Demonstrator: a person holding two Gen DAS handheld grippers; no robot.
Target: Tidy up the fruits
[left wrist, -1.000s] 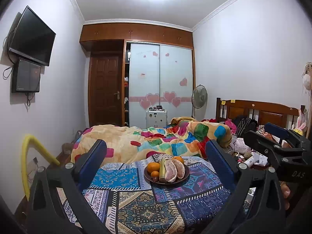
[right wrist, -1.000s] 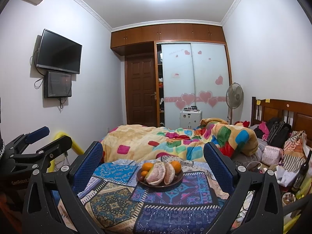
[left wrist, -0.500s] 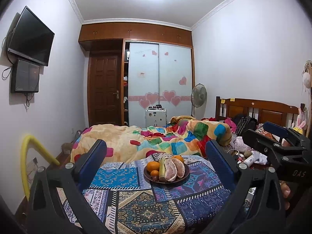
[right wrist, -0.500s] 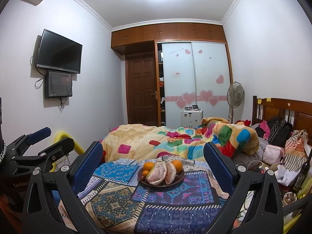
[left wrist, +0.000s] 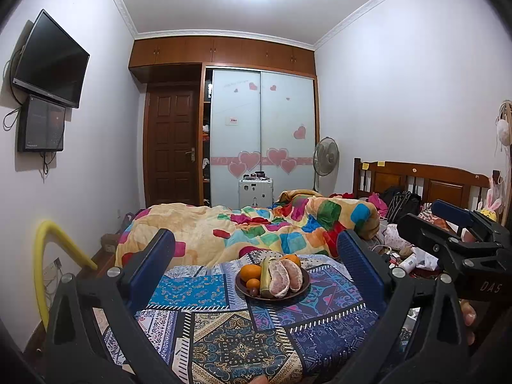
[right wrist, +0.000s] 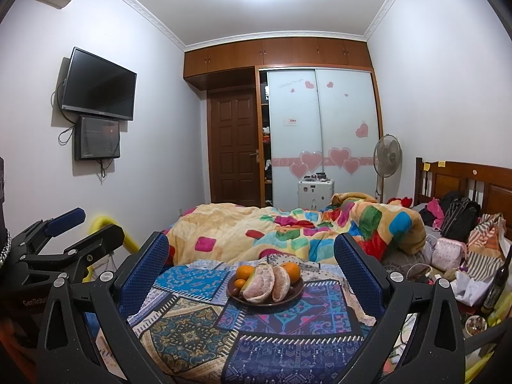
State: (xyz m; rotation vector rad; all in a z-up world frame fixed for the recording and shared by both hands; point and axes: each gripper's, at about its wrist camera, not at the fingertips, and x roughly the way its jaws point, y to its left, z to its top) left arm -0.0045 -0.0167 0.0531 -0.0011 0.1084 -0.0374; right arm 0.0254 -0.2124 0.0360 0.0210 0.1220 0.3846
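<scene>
Barely anything moved – both views drifted slightly | my left gripper (left wrist: 256,256) and right gripper (right wrist: 251,252) gape, empty | oranges, peeled pomelo segments piled on dark round plate (right wrist: 296,291) mid patchwork cloth (right wrist: 192,336) – sorted or awaiting sorting, can't tell

We see little change: the dark round plate of oranges and peeled pomelo (left wrist: 272,280) sits slightly lower between our left tongs' (left wrist: 260,257) spread blue pads; right view barely shifts.

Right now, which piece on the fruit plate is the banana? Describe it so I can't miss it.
Find the patchwork cloth in front of the bed; the dark plate sits on it. The banana is the greenish-yellow piece between the oranges and the pale peeled pomelo segments.
</scene>
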